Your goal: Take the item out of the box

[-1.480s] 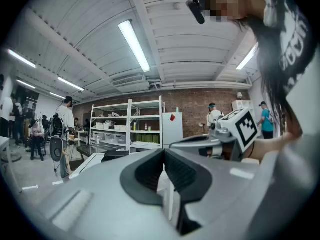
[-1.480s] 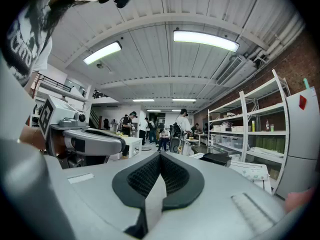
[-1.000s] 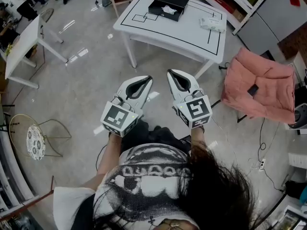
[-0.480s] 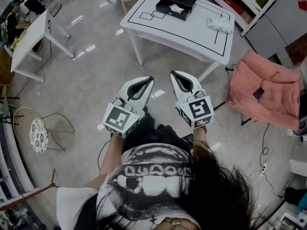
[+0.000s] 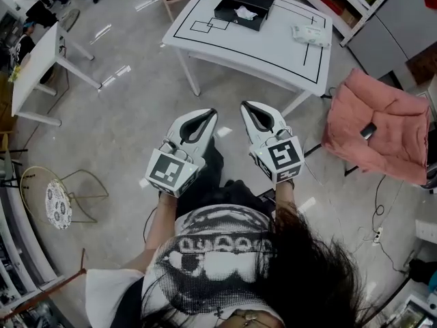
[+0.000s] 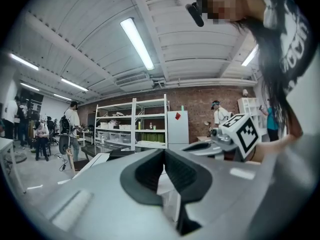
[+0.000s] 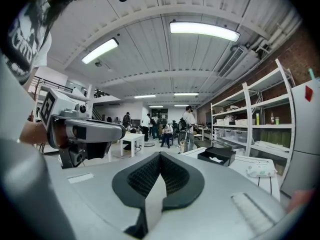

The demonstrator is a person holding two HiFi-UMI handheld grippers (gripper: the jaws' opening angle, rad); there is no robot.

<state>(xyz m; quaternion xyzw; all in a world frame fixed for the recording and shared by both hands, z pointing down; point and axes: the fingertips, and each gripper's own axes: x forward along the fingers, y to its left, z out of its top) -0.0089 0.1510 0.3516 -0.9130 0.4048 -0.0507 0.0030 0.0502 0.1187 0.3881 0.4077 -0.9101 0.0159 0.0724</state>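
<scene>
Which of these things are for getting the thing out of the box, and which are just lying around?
For the job:
- black box
- white item inside it
- white table it sits on
- left gripper and right gripper, both shut and empty

Just lying about:
- packet on the table
- pink blanket
- wire chair

You hold your white-shelled left gripper (image 5: 212, 112) and matching right gripper (image 5: 242, 105) side by side before your body, pointing roughly level, not touching; each one's black-padded fingers (image 5: 203, 132) meet tip to tip.
</scene>
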